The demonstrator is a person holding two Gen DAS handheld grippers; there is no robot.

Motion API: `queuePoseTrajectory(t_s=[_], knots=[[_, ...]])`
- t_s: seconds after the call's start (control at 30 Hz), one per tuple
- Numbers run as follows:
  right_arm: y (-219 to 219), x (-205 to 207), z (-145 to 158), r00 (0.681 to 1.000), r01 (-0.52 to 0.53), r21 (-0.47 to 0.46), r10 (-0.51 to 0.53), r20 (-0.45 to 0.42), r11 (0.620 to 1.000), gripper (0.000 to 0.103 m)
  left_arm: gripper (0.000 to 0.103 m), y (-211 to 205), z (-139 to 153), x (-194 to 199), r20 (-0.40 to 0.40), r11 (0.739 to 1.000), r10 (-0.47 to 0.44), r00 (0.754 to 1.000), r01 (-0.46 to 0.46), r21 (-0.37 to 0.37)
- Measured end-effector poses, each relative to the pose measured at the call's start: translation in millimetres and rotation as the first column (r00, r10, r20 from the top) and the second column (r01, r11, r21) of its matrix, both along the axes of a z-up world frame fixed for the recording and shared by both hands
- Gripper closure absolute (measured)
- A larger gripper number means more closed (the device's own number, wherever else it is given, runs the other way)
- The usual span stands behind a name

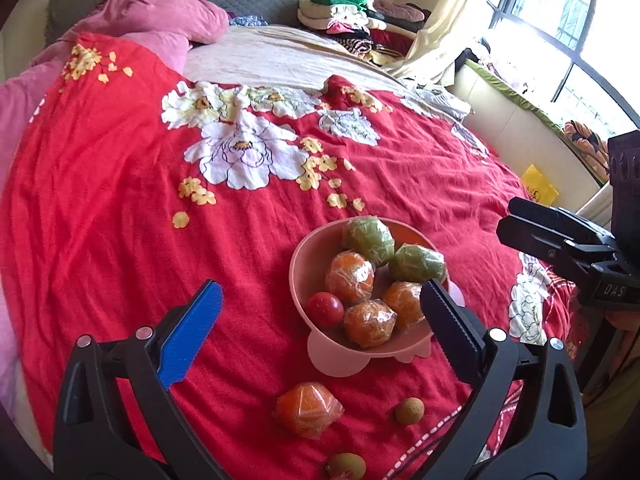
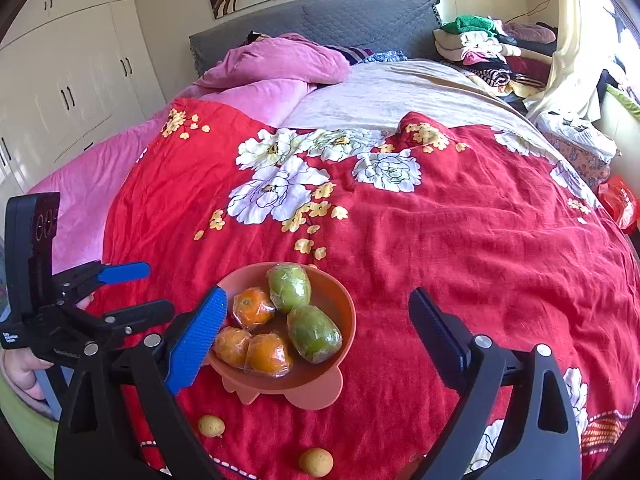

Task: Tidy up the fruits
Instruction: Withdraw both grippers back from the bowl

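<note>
- My left claw (image 1: 320, 328) hung released above the red flowered bedspread (image 1: 120, 240), blue-padded jaws spread wide with nothing between them.
- Just past its fingertips stood the pink plastic footed bowl (image 1: 304, 256), resting on the bedspread.
- In the bowl, from left to right in the left wrist view: one small red tomato (image 1: 325, 309), three plastic-wrapped oranges (image 1: 350, 277) packed together, and two plastic-wrapped green fruits (image 1: 369, 240) at the far rim.
- Outside the bowl, nearer to me on the cloth, lay a fourth wrapped orange (image 1: 308, 410), with a small round tan fruit (image 1: 409, 410) to its right and a second tan fruit (image 1: 346, 466) at the lower edge, all apart from one another.
- My right claw (image 2: 316, 328) was also released and empty, its left pad in front of the bowl's near-left rim.
- Beyond lay a pink quilt (image 2: 280, 64) by the grey headboard (image 2: 360, 20), and folded clothes (image 2: 480, 48) were stacked at the far right.
</note>
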State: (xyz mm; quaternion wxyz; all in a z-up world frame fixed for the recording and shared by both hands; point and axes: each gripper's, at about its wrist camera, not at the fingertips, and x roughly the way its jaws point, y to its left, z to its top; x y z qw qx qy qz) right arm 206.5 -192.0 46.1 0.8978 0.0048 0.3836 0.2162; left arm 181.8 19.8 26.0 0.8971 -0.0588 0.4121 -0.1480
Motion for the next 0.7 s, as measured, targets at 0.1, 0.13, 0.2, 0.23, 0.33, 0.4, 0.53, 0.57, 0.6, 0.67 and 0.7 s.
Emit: queuePoseTrajectory(t_s=[0.1,0.13,0.2,0.23,0.33,0.4,0.53,0.57,0.6,0.67,0.7], knots=[[-2.1,-7.0,4.4,1.000,-0.001,0.001,0.001,0.011,1.000,0.010,0.010,-1.8,9.3,-5.5,0.025,1.000,0.003,1.000,-0.003,0.005],[-2.9,-10.8,6.6,1.000,-0.001,0.001,0.001,0.020,1.000,0.010,0.010,-2.9,11.7,-8.0,0.032,1.000,0.004,0.999,-0.004,0.004],[-3.8,-15.7,9.4,1.000,-0.003,0.004,0.003,0.028,1.000,0.010,0.010,-3.4,14.2,-12.5,0.032,1.000,0.007,0.999,-0.007,0.000],[-4.4,-18.7,10.8,0.999,-0.003,0.007,0.002,0.033,1.000,0.010,0.010,-3.5,15.1,-14.5,0.031,1.000,0.008,1.000,-0.007,-0.003],[-4.7,-23.6,12.4,0.999,-0.006,0.009,0.006,0.038,1.000,0.010,0.010,-2.0,18.7,-20.7,0.033,1.000,0.014,0.999,-0.014,-0.004],[-4.4,-27.5,13.5,0.999,-0.011,0.007,0.010,0.041,1.000,0.009,0.010,0.1,20.4,-24.0,0.032,1.000,0.025,0.999,-0.025,-0.005],[-2.8,-33.5,14.6,0.999,-0.012,-0.010,0.013,0.050,1.000,0.009,0.010,3.4,22.5,-32.3,0.030,0.999,0.036,0.999,-0.036,0.002],[-2.4,-35.9,14.8,0.999,-0.016,-0.009,0.016,0.050,1.000,0.009,0.010,3.7,22.9,-34.2,0.030,0.999,0.036,0.999,-0.036,0.003],[-2.2,-37.8,14.9,0.999,-0.018,-0.007,0.019,0.051,1.000,0.009,0.010,4.8,23.4,-37.7,0.031,0.999,0.039,0.999,-0.040,0.007],[-1.0,-42.1,14.0,0.998,-0.027,-0.006,0.027,0.050,1.000,0.009,0.010,6.1,24.0,-43.1,0.029,0.999,0.044,0.999,-0.044,0.014],[-0.3,-43.8,13.3,0.998,-0.029,-0.008,0.029,0.049,1.000,0.009,0.010,6.9,24.3,-45.3,0.029,0.999,0.047,0.998,-0.048,0.017]])
